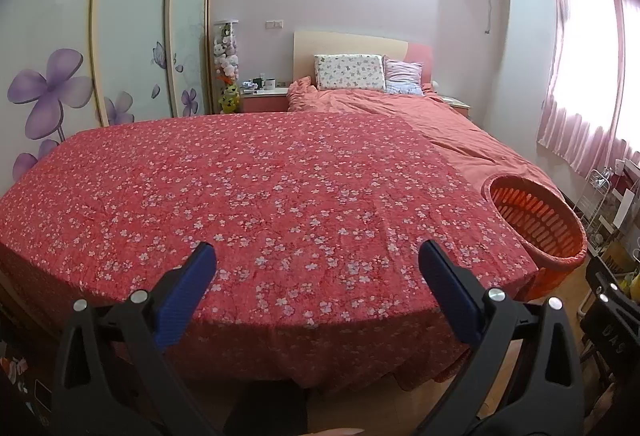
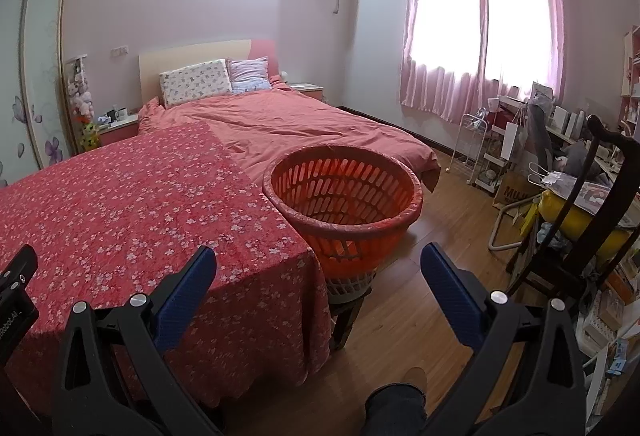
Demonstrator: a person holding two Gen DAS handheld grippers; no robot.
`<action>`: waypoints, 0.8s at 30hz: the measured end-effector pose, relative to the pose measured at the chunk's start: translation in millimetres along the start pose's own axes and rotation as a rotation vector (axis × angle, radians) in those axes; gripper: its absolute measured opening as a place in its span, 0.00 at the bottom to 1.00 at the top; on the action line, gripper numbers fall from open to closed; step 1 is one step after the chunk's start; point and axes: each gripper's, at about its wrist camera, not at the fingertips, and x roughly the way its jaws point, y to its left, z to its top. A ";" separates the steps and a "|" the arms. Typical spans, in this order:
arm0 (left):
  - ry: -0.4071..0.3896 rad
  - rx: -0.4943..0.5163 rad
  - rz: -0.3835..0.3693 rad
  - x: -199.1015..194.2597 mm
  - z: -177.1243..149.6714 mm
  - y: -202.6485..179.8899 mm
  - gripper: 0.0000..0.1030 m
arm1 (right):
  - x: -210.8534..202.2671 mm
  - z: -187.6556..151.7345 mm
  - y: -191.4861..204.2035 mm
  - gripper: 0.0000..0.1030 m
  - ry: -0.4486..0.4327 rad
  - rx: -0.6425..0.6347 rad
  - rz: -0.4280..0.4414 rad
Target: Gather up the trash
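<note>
An orange slotted plastic basket (image 2: 344, 192) lined with a thin bag stands on a stool beside the bed's right side; it also shows at the right of the left wrist view (image 1: 536, 220). It looks empty. My left gripper (image 1: 316, 256) is open and empty, held over the foot of the red floral bedspread (image 1: 256, 188). My right gripper (image 2: 318, 258) is open and empty, held in front of the basket and the bed's corner. No trash item shows on the bed or floor in either view.
The bed (image 2: 280, 116) fills the room's left and middle, with pillows (image 2: 196, 80) at the headboard. A dark wooden chair (image 2: 580, 220) and cluttered desk and shelves (image 2: 540, 140) stand at the right. Wood floor (image 2: 440, 236) lies between. Wardrobe doors (image 1: 132, 28) line the left wall.
</note>
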 end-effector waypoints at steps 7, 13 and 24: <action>-0.016 0.006 -0.003 -5.3 0.1 -2.2 0.96 | -0.7 -0.1 -0.8 0.98 -0.001 0.002 0.003; -0.023 0.008 -0.010 -8.2 0.5 -4.4 0.96 | -1.3 0.2 -1.2 0.98 -0.002 0.006 0.001; -0.027 0.007 -0.019 -10.9 1.3 -6.8 0.96 | -0.8 0.7 -2.4 0.98 -0.002 0.006 0.002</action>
